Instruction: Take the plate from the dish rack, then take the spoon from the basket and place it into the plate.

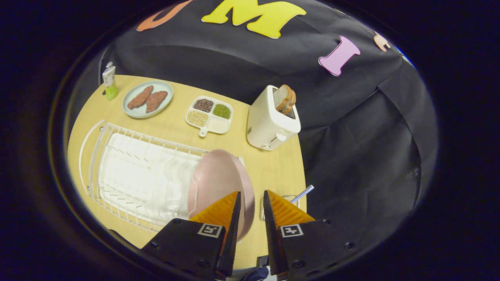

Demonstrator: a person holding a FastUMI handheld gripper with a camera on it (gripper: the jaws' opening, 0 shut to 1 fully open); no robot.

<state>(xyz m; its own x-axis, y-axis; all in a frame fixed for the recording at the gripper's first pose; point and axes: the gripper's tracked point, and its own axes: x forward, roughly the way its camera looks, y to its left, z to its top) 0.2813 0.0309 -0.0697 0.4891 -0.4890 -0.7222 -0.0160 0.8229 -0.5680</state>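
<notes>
A pink plate [218, 179] stands on edge at the right end of the white wire dish rack [129, 171]. My gripper [252, 194] hovers over the plate, open by a narrow gap. The left finger overlaps the plate's face and the plate's rim [250, 195] lies in the gap, with bare table showing between the rim and the right finger. Just right of the right finger, the spoon's blue-and-white checked handle [305, 192] sticks up out of a small basket [290, 198], which the finger mostly hides.
On the round wooden table [273, 168], a white toaster [271, 121] holding bread slices stands beyond the plate. Farther back are a divided dish of beans [210, 114], a pale plate with two brown patties [147, 99] and a green-white tube [109, 82]. The table edge runs close to the basket's right.
</notes>
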